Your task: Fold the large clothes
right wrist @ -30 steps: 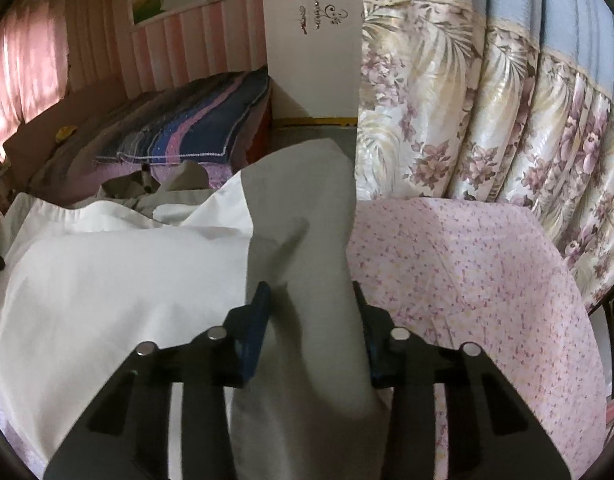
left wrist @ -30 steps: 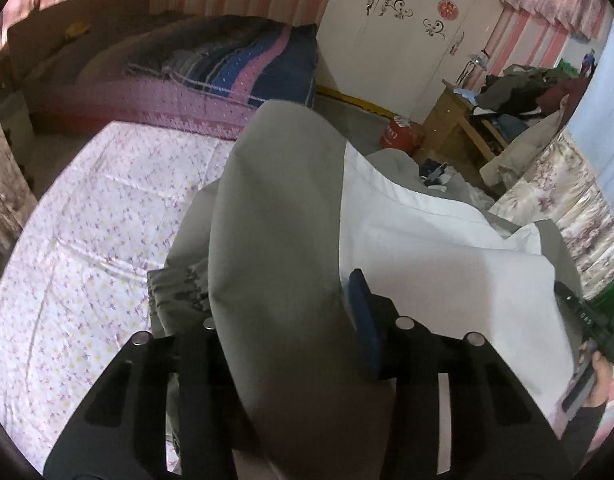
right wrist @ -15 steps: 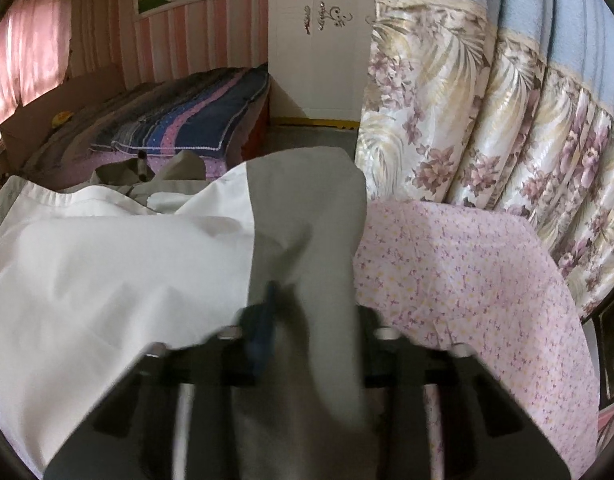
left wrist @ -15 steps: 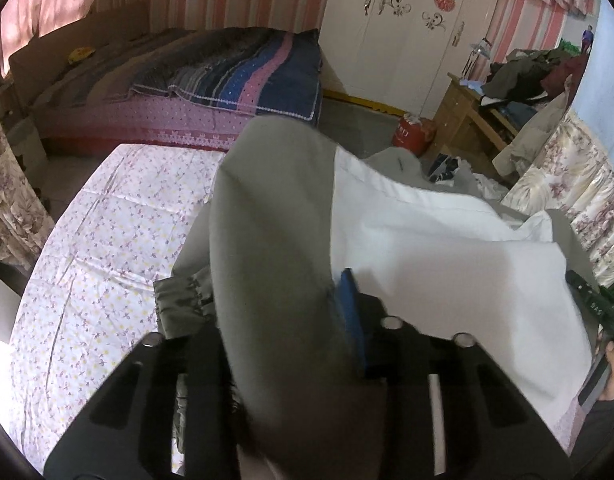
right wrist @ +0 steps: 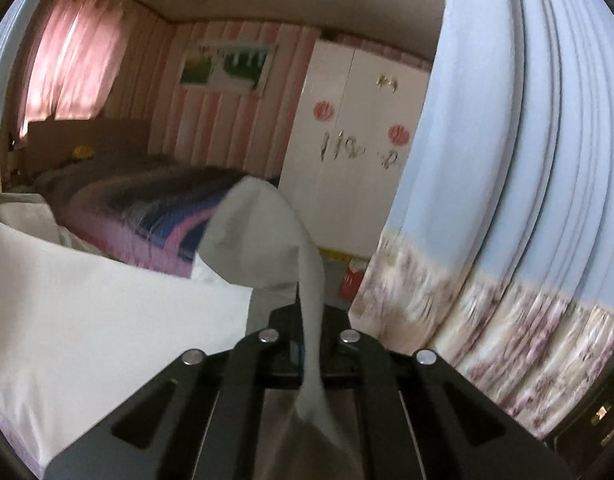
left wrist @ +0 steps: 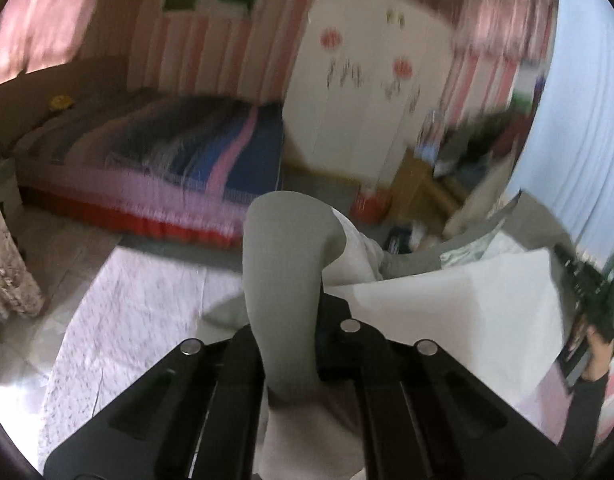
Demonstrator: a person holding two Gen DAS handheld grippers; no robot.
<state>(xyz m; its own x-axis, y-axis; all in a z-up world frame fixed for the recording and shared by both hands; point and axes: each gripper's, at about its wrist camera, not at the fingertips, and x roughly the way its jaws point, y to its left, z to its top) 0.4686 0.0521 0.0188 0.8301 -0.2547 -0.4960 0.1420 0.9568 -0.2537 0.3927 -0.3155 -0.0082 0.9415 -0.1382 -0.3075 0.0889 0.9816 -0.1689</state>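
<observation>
Grey-white garment (left wrist: 283, 264) pinched tight by left fingers (left wrist: 243, 344) & right fingers (right wrist: 283, 328), w/ no containers visible.

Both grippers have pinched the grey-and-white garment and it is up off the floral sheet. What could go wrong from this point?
1. The left gripper and right gripper each pinch only a narrow bunched strip of the garment, so the fabric might slip out.
2. The white lining sags between the grips, so the fold may come down uneven on the floral sheet.
</observation>
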